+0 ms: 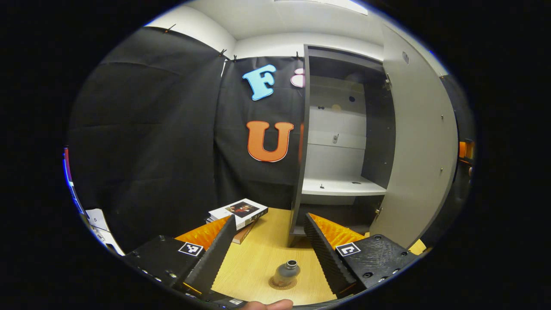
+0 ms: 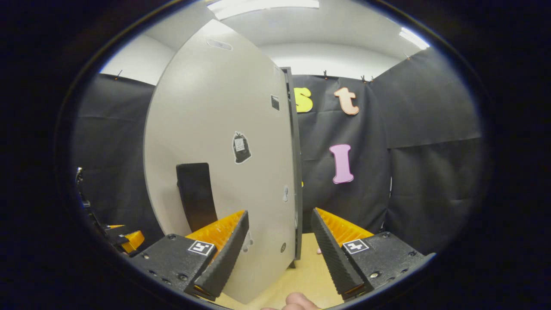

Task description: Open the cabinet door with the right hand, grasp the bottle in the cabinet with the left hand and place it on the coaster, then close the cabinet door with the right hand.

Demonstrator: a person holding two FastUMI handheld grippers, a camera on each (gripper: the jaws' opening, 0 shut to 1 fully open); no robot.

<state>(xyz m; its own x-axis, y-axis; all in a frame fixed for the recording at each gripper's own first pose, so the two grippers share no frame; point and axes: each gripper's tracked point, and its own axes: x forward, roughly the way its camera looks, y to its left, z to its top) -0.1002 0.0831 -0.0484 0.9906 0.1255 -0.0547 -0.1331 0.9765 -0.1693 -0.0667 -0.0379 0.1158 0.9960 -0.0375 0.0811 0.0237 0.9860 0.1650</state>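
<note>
- Left gripper [image 1: 267, 247] hangs released, jaws wide, above the table [image 1: 258, 258]; right gripper [image 2: 280, 245] is likewise spread, straddling the edge of the door [image 2: 224, 142] without pressing it.
- Cabinet [image 1: 340, 129] stands open; its pale shelf [image 1: 340, 186] looks bare apart from small fittings.
- Bottle [image 1: 286, 272], small, grey and uncapped, sits upright on the round coaster [image 1: 275, 284], between the left fingers.
- Left gripper view shows books [image 1: 239, 213] beside the cabinet; right gripper view shows the door's outer face with a dark handle [image 2: 196, 193] and stickers.
</note>
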